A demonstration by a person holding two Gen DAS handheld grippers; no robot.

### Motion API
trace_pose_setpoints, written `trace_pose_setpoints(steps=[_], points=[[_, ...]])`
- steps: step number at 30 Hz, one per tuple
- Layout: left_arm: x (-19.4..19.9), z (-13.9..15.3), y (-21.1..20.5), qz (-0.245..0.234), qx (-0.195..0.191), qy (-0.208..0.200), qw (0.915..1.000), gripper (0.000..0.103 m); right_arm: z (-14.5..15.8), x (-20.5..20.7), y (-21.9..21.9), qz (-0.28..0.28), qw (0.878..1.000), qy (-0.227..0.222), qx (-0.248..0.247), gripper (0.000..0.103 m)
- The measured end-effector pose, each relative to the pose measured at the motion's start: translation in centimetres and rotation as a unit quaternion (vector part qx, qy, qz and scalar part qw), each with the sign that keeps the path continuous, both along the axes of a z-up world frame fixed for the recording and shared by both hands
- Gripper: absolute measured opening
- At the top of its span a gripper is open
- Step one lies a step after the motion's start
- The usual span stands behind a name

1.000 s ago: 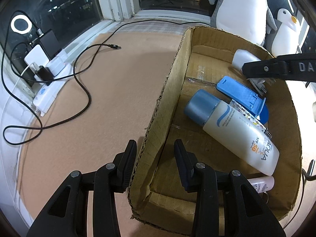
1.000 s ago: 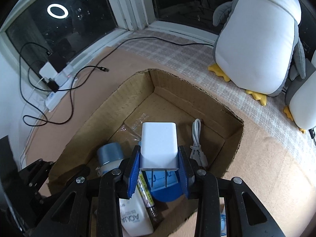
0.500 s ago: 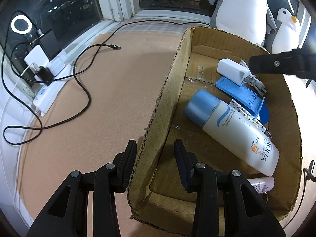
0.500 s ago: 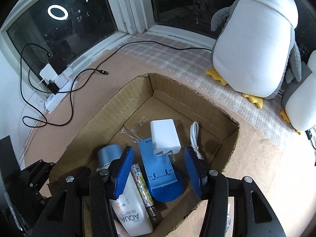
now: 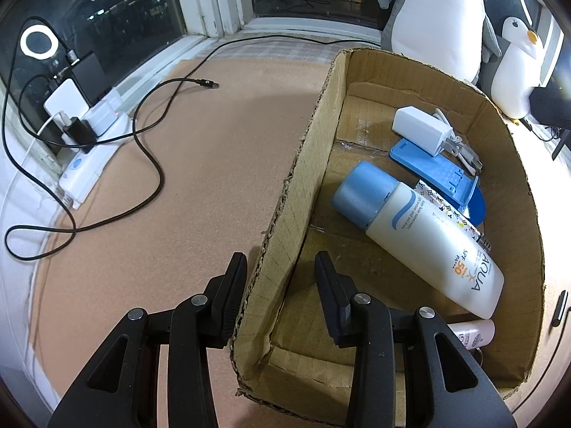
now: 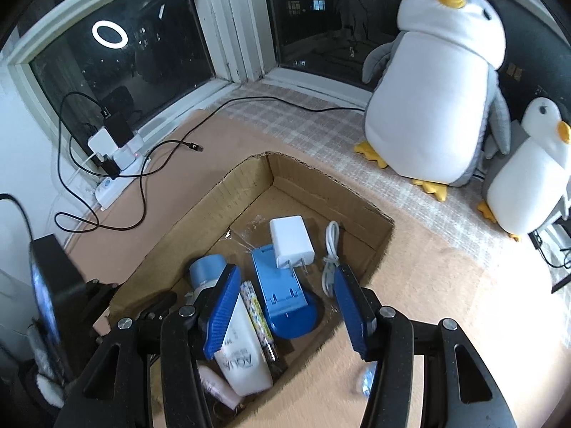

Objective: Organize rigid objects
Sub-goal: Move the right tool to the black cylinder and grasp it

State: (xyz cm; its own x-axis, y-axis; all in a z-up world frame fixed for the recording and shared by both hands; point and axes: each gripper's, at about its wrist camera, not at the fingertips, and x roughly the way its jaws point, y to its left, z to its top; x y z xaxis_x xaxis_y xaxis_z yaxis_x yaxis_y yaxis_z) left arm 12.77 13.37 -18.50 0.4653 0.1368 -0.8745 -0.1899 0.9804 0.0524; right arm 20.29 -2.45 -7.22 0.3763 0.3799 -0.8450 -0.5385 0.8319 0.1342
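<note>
- Left gripper [image 5: 280, 281]: black jaws parted, straddling near wall of brown cardboard box [image 5: 285, 192], not clamped.
- White plastic wall charger [image 6: 291, 240]: lies in box on blue stand; likely light, stiff, smooth; grip flat sides.
- Right gripper [image 6: 283, 303]: blue-padded jaws spread, empty, above box.

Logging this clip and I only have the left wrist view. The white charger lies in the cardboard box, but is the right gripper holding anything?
Observer: No. The right gripper is open and empty, its blue pads spread above the cardboard box.
Operator: Where is it relative to the charger?
Observer: The charger lies just beyond the fingertips, prongs pointing back toward the gripper, partly on the blue stand.
Operator: Anything outside the box on that side?
Observer: One small bluish item on the table beside the gripper's right finger, too blurred to identify.
</note>
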Motion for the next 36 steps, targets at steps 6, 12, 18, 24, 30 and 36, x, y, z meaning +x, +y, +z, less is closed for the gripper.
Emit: trace_pose_setpoints(steps=[6,12,18,24,30,36], points=[[0.0,0.0,0.0,0.0,0.002,0.0,1.0,0.038,3.0,-2.3,-3.9,-0.023,0.999,-0.01,0.019,0.051],[-0.2,-0.1,0.0,-0.004,0.005,-0.001,1.0,0.038,5.4,-5.2,-9.9,-0.065,0.997,-0.022,0.035,0.051],[-0.3,-0.2,-0.1,-0.006,0.007,-0.001,1.0,0.038,4.8,-7.2,-15.6,-0.119,0.993,-0.009,0.025,0.051],[-0.3,-0.2,-0.2,-0.007,0.01,-0.001,0.9999,0.038,1.7,-8.5,-20.4,-0.182,0.982,0.037,0.026,0.051],[-0.4,-0.2,-0.2,-0.007,0.01,0.0,0.9999,0.038,-2.7,-9.3,-22.8,-0.22,0.97,0.096,0.029,0.047],[-0.5,-0.2,-0.2,-0.007,0.009,-0.001,0.9999,0.038,-5.9,-9.5,-23.5,-0.243,0.958,0.146,0.044,0.04]])
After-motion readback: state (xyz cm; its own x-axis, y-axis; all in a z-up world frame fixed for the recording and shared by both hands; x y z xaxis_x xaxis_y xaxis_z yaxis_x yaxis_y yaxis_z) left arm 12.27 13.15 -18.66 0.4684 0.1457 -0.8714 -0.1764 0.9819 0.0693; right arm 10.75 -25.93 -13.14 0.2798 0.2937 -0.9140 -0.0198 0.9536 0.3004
